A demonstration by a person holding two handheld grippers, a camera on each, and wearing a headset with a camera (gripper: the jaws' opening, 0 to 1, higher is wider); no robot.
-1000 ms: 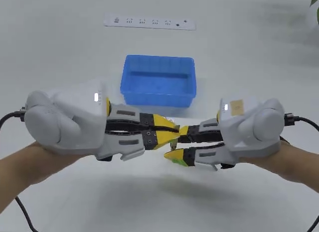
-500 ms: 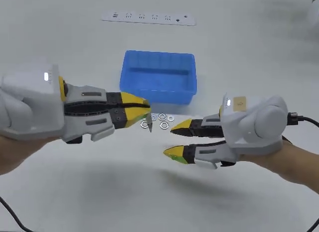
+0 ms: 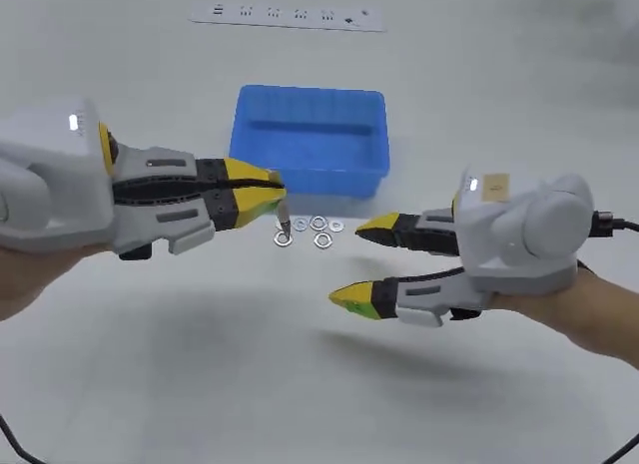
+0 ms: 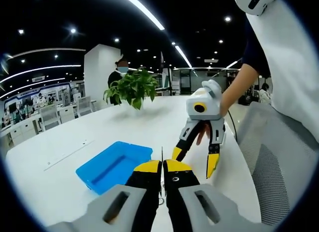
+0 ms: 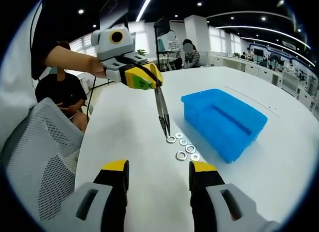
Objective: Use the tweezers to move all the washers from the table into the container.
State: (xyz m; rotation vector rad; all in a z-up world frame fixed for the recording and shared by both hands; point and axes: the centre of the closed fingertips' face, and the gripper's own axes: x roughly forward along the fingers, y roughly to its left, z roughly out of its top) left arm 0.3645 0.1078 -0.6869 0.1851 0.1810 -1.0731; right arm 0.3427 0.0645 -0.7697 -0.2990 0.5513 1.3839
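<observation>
While your left gripper clamps the tweezers beside the washers, your right gripper, open and empty, has drawn apart.

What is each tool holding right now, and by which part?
The left tool is shut on the tweezers, gripping their upper end; the tips point down at the washers. The right tool is open and holds nothing.

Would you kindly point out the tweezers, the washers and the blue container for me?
tweezers (image 5: 162,111): right gripper view, midway along the blades.
washers (image 3: 319,224): head view, a ring in the middle of the cluster.
container (image 3: 305,180): head view, its front wall.
</observation>
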